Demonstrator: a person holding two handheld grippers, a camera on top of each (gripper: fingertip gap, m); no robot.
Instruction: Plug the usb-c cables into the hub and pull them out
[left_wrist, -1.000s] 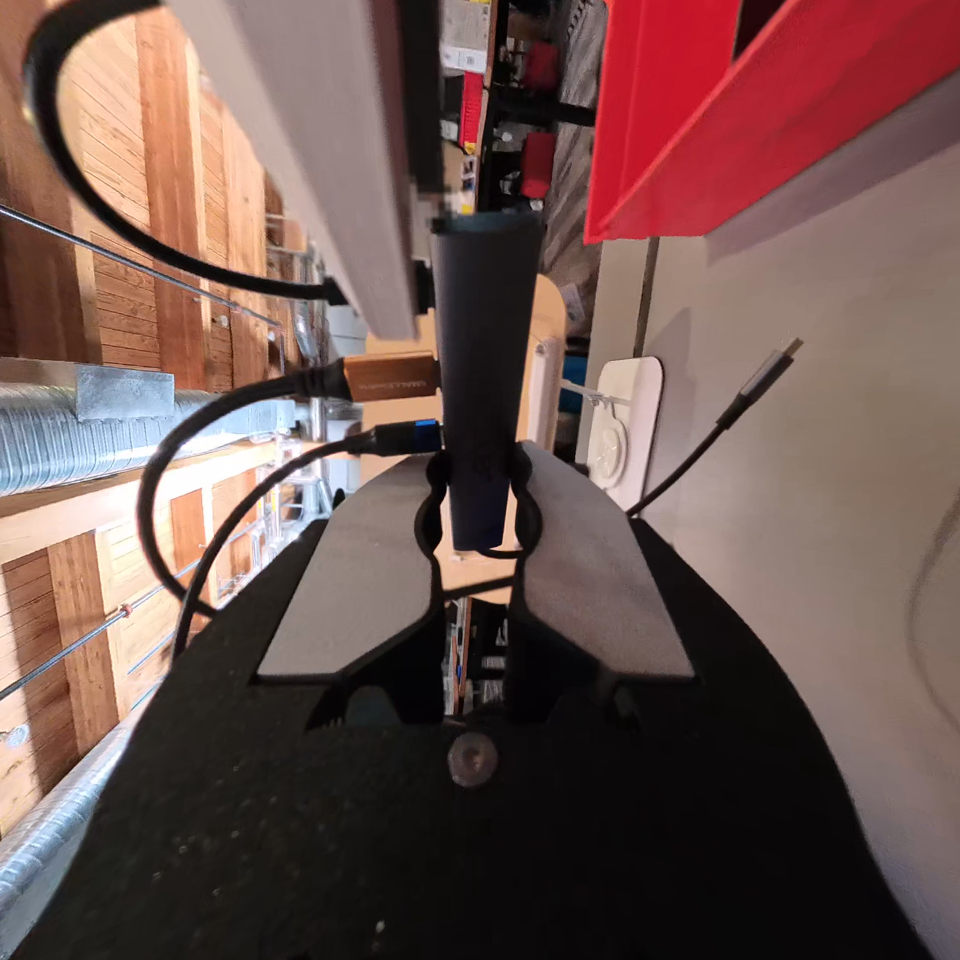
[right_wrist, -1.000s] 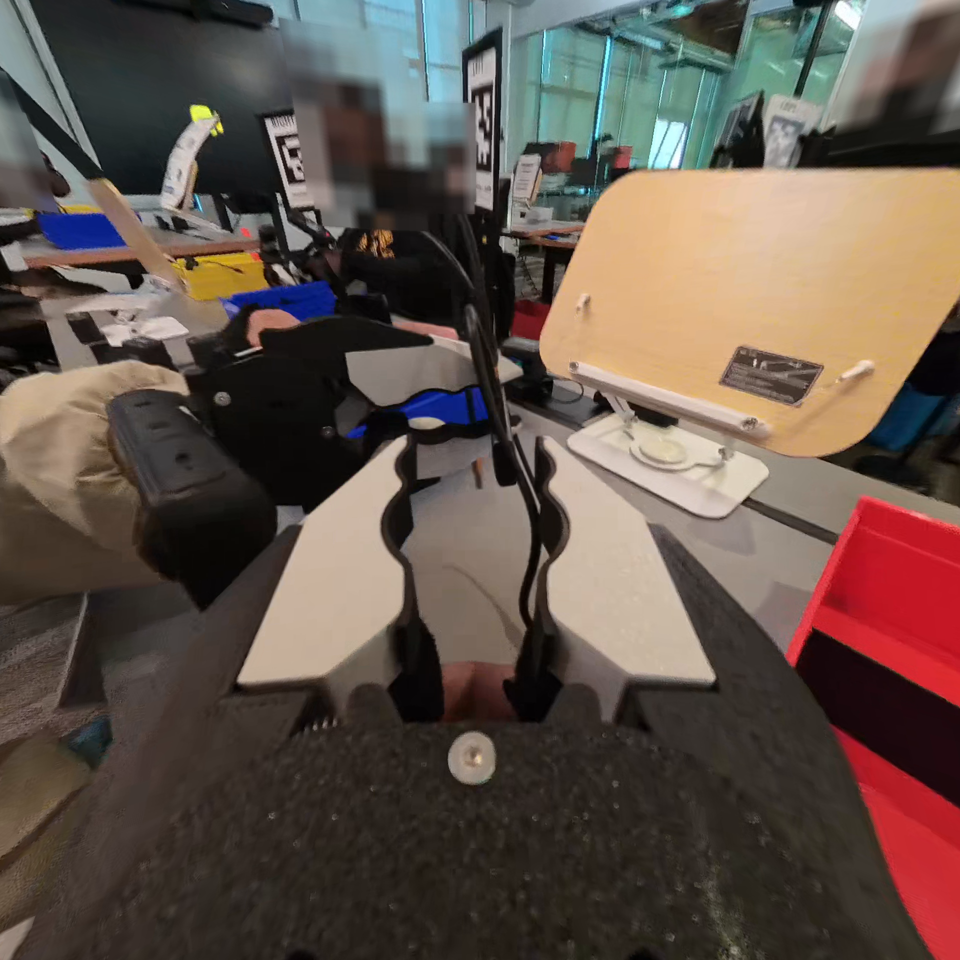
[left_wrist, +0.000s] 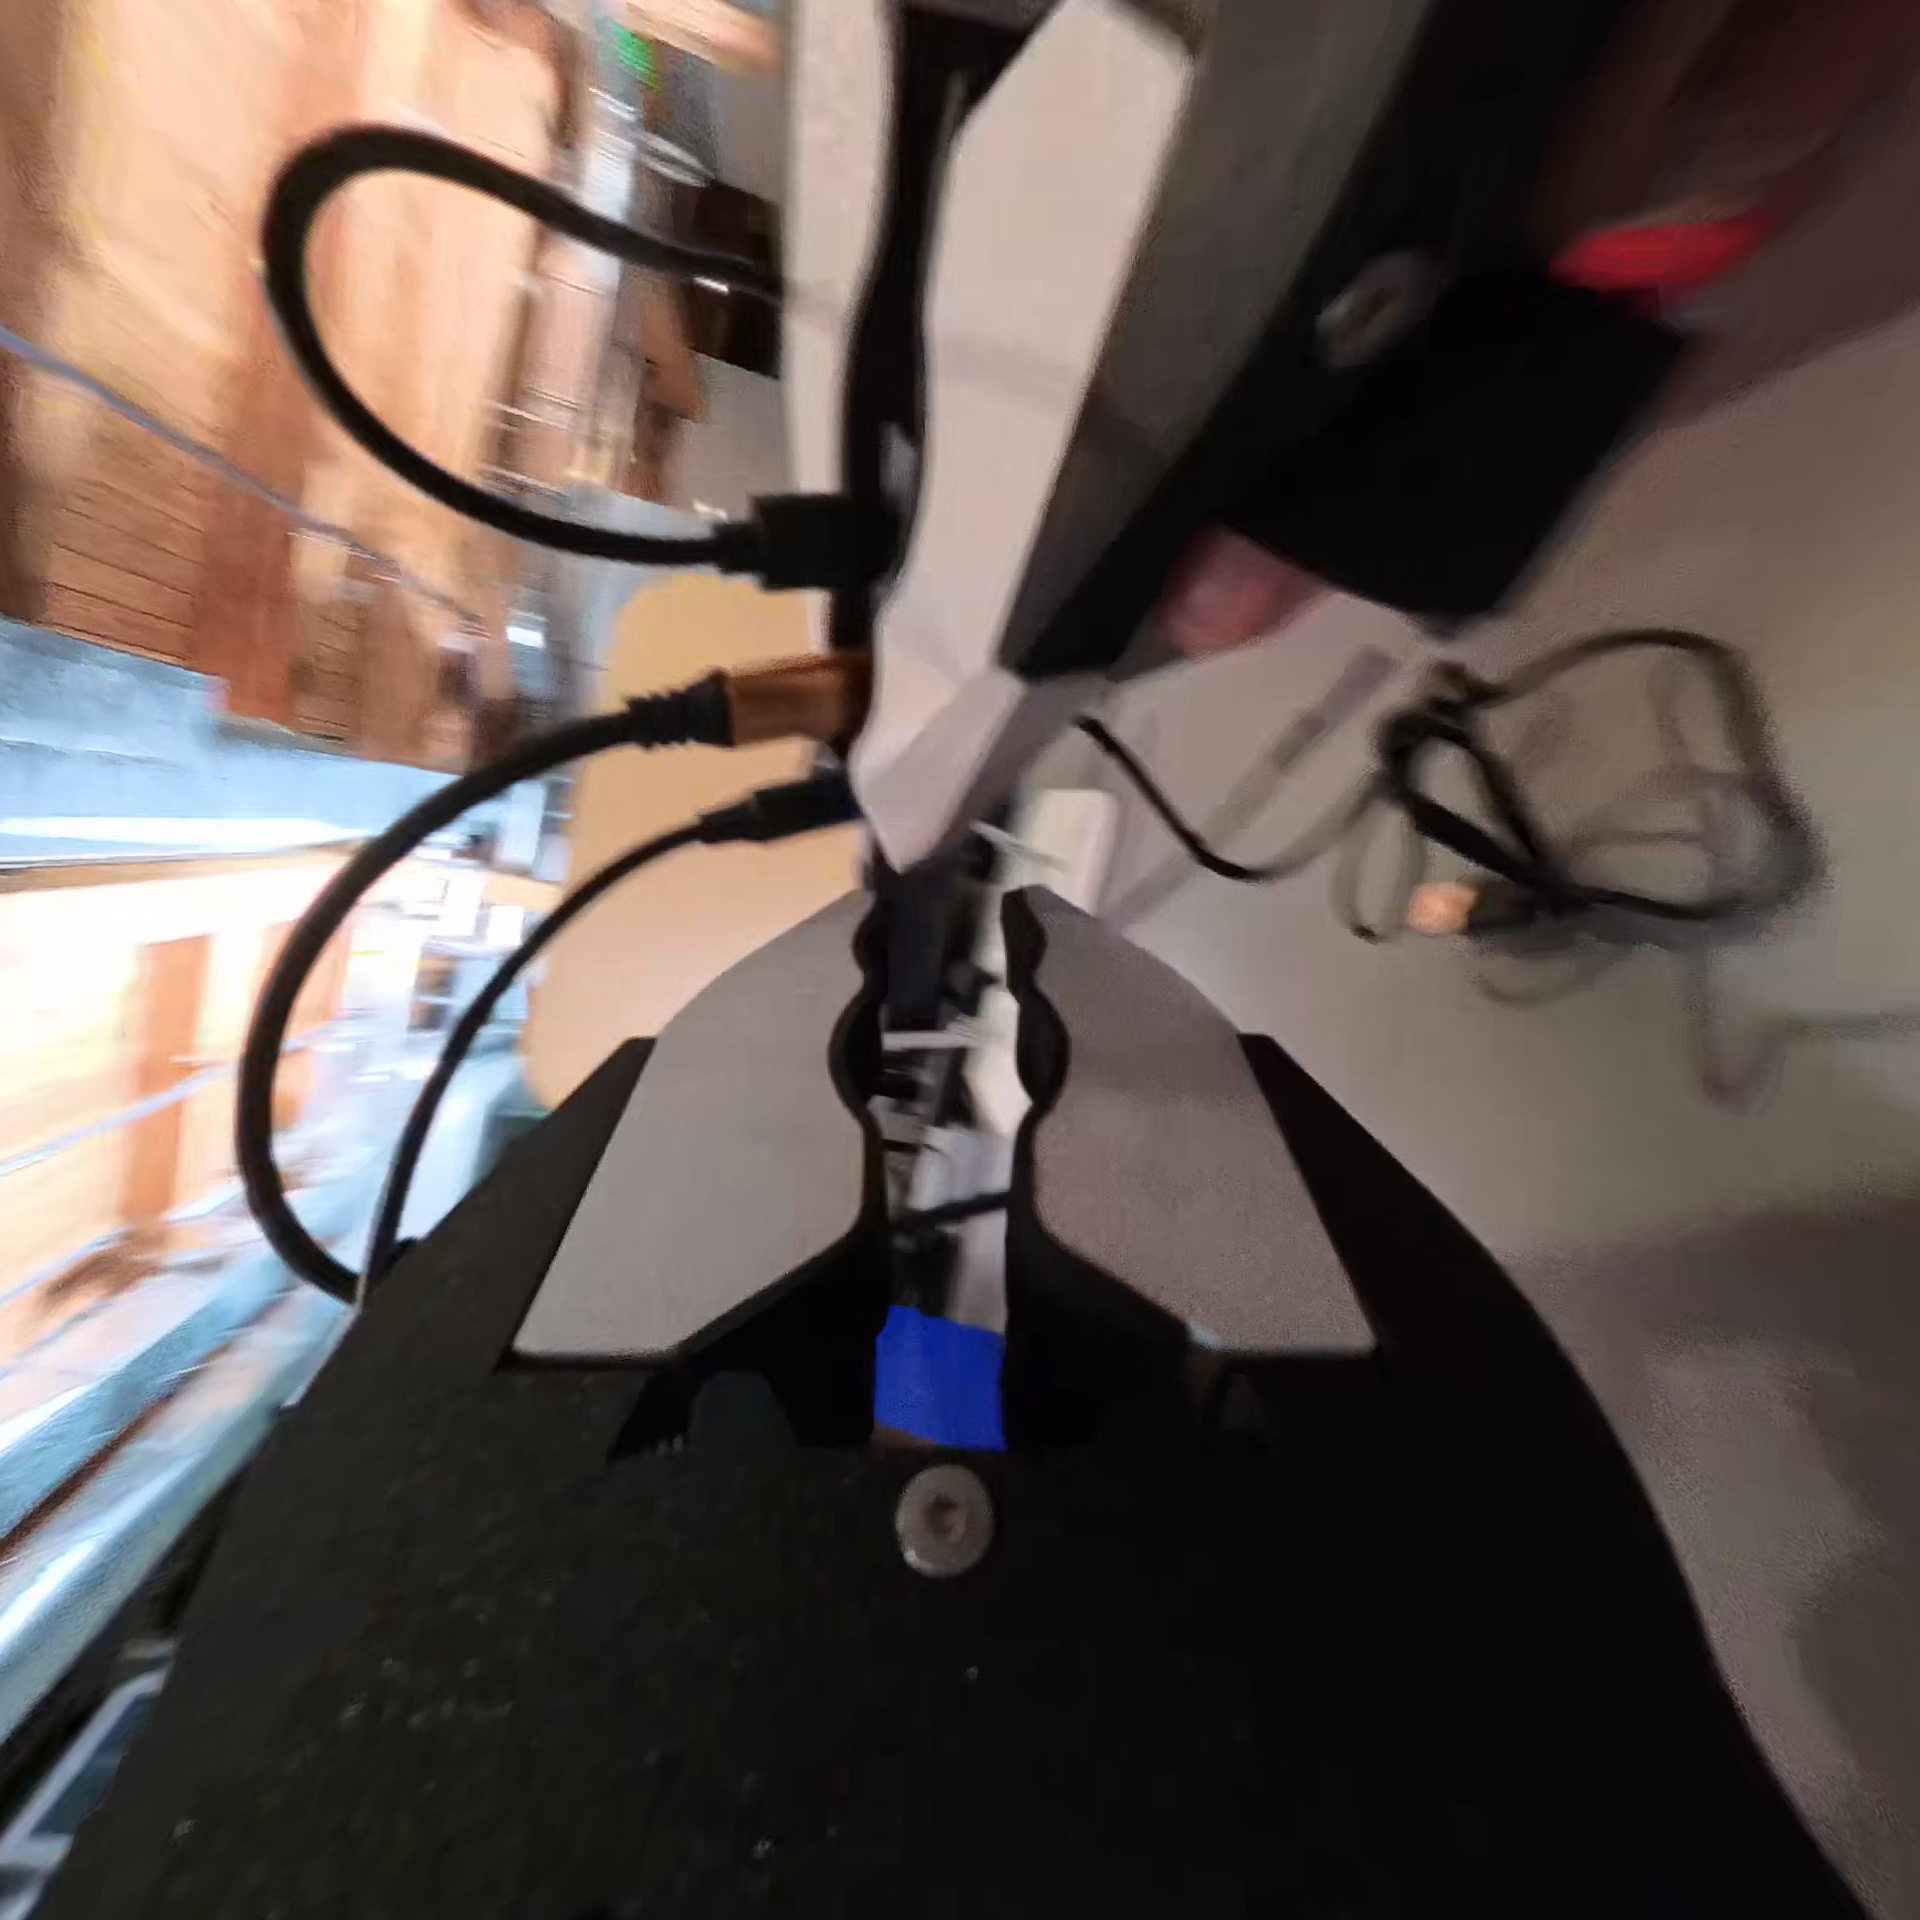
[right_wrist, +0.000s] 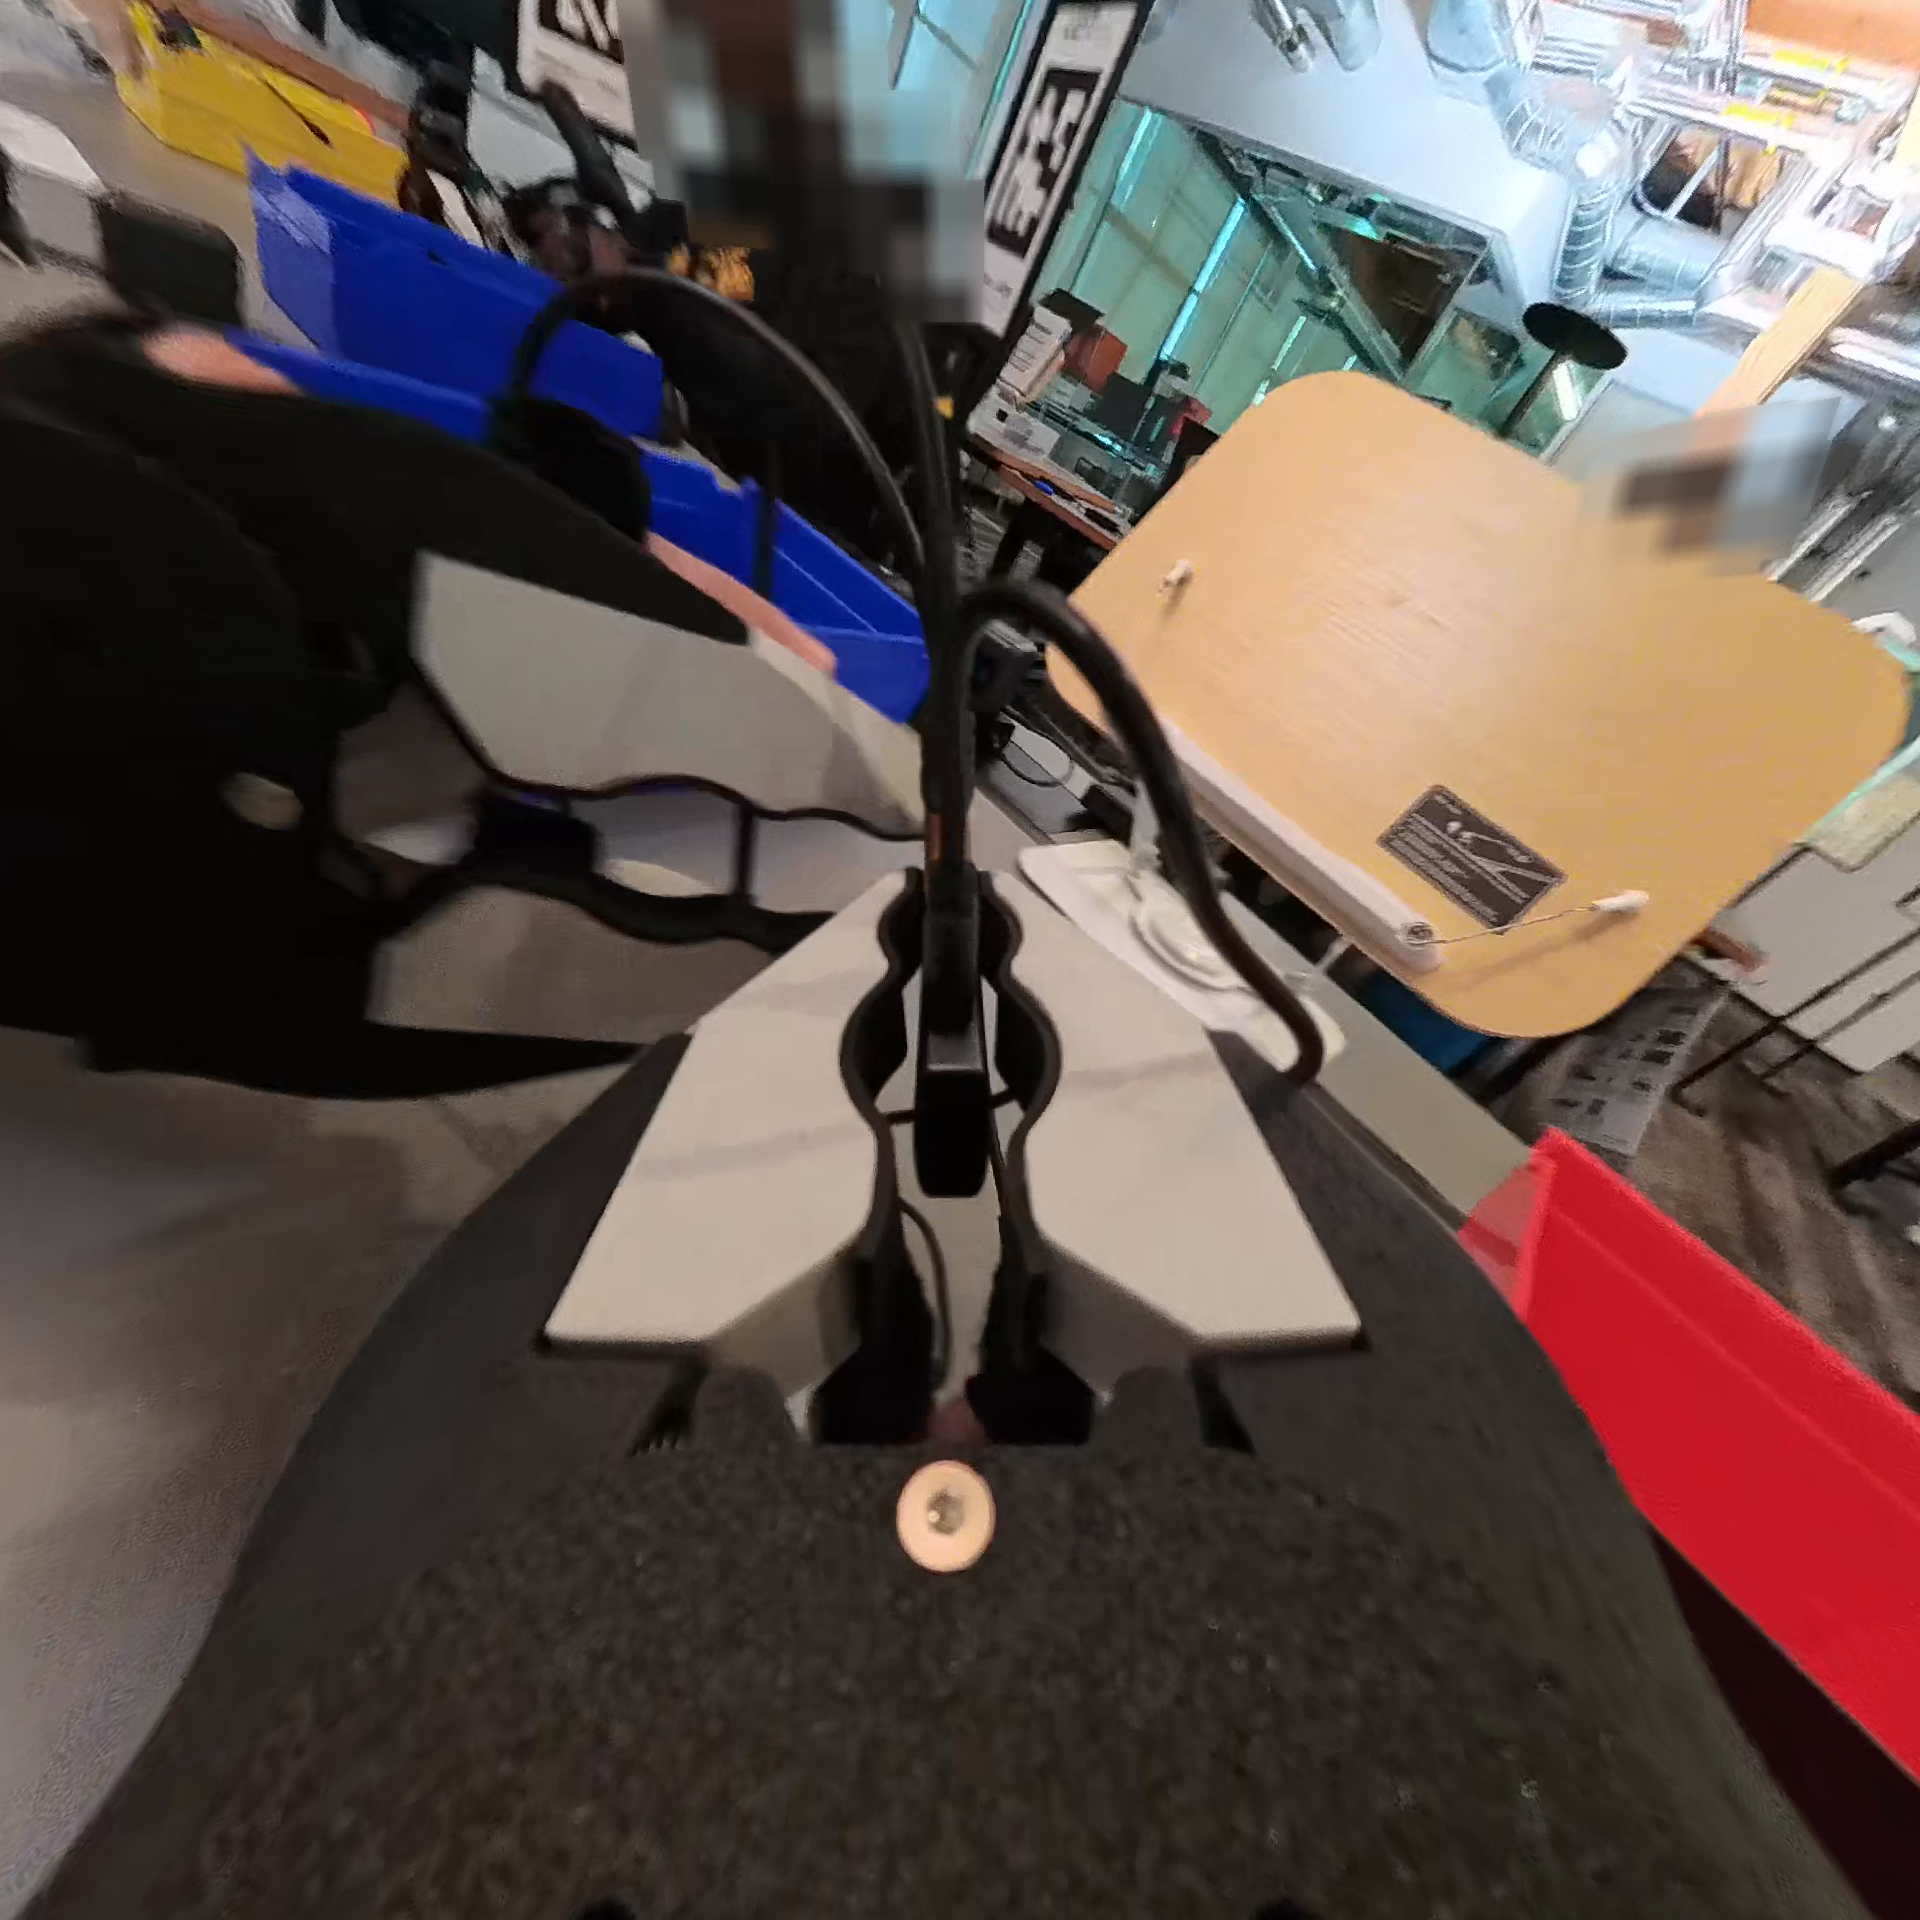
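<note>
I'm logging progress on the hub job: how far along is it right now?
Done: three plugs, black, copper and a dark one, seem to sit in the hub, though blur hides the ports. In hand: the right hand-held gripper is shut on a black plug; the left hand-held gripper seems to hold the hub. Left: a loose cable on the table, then pulling all out.

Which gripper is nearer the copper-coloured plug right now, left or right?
Right. The right gripper has its fingertips right beside the copper-coloured plug, near enough to touch it. The left gripper sits a little farther back, closed on the hub.
</note>
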